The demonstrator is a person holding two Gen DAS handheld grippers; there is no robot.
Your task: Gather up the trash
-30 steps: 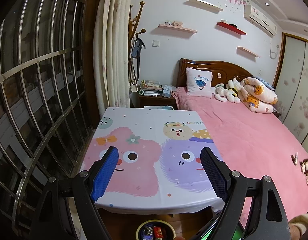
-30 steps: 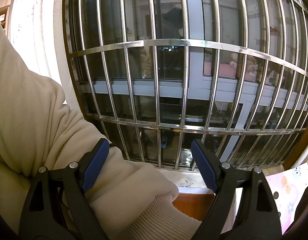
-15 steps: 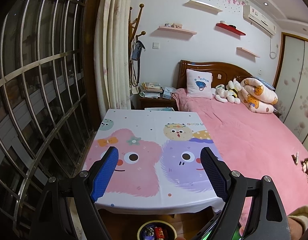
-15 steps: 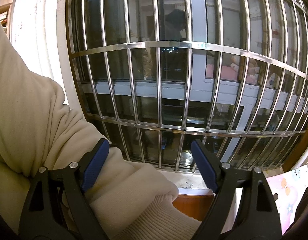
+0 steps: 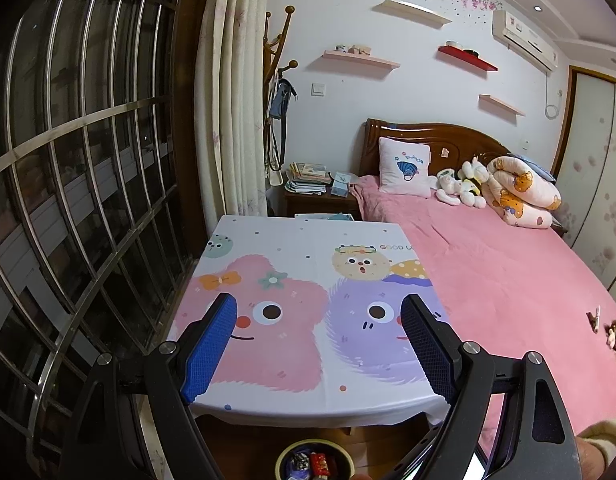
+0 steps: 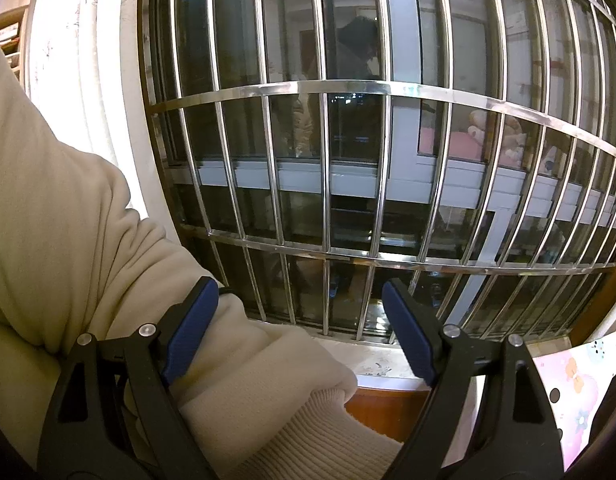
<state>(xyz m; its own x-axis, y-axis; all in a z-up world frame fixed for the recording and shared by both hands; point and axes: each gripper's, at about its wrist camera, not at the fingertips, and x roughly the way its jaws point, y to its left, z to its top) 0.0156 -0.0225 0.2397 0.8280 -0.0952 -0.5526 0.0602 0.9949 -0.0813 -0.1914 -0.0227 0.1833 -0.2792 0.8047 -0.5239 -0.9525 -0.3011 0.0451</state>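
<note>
Because neither of my grippers has anything in it, the risk I judge first is plain misdirection: the only trash I can see sits in the small bin (image 5: 315, 462) on the floor below the near edge of the table (image 5: 308, 248), at the very bottom of my left view, half cut off, and the tabletop itself shows no litter. Left gripper (image 5: 319, 344): blue fingers (image 5: 209, 350) spread wide, released, hovering above the cartoon-print cloth, touching nothing. If I reach down for the bin from here, the table edge lies between and I could knock it or snag the cloth. Right gripper (image 6: 299, 328): fingers (image 6: 408, 334) equally wide apart, empty, aimed at the barred window (image 6: 348, 92) rather than at any trash. My own cream sleeve (image 6: 107, 260) crosses in front of its left finger; closing now could pinch fabric. A few small items lie far right on the pink bed (image 5: 508, 280); whether they are trash I cannot tell.
</note>
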